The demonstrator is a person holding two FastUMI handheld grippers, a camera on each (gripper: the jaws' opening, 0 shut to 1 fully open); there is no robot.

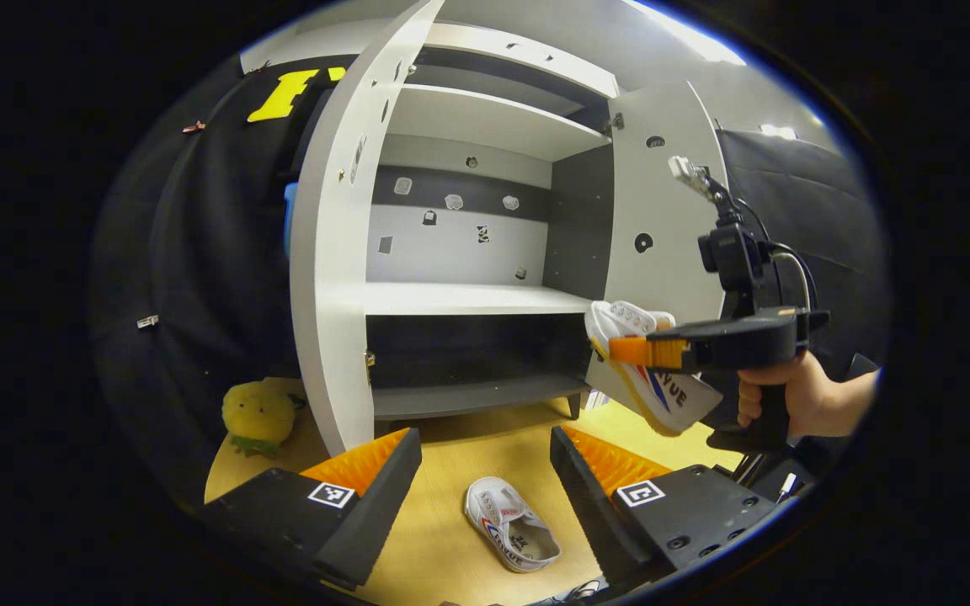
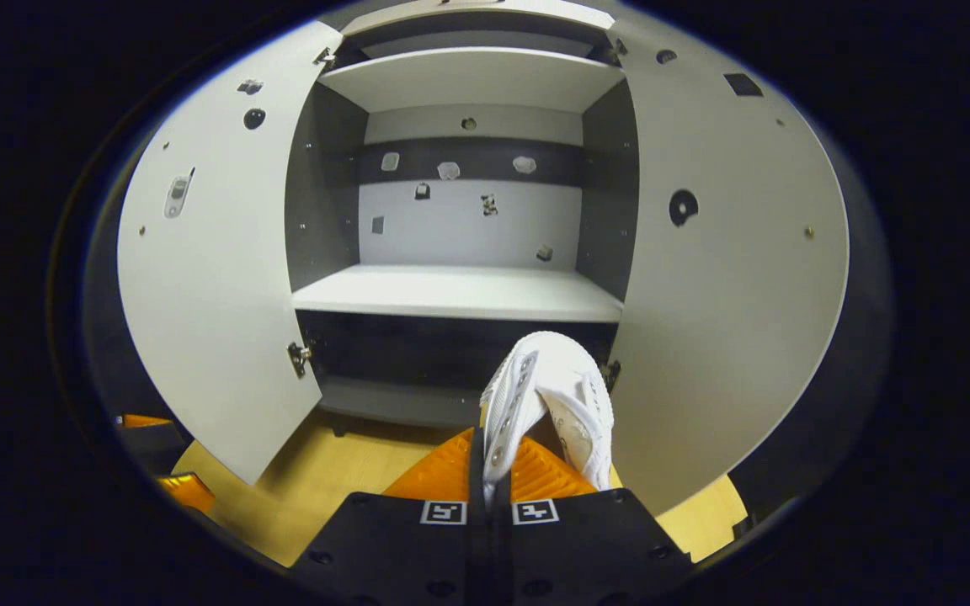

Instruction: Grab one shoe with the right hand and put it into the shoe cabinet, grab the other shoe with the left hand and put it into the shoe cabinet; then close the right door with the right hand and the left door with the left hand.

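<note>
My right gripper [image 2: 489, 471] was clamped on a white canvas sneaker [image 2: 548, 396], both fingers pressed together on its upper edge, the shoe rising ahead of the fingertips with its eyelet row facing my camera. Straight ahead of that gripper stood the shoe cabinet [image 2: 460, 295], both doors swung wide: the left door [image 2: 215, 278] off to the left of my fingers, the right door [image 2: 729, 295] close on the right. The held sneaker sat in front of the dark lower compartment, below the pale middle shelf [image 2: 460, 290].

From my left gripper [image 1: 485, 471], whose fingers stood spread wide apart with nothing between them, I saw the second sneaker [image 1: 510, 523] lying on the wooden floor [image 1: 451, 454], just ahead and between the two fingers, not touched by either. Up and to the right of it, my right hand [image 1: 788, 396] held the other gripper with its sneaker hanging toe-down beside the open right door. Off to the left of my left fingers, a yellow plush toy [image 1: 258, 414] rested on the floor near the foot of the left door
</note>
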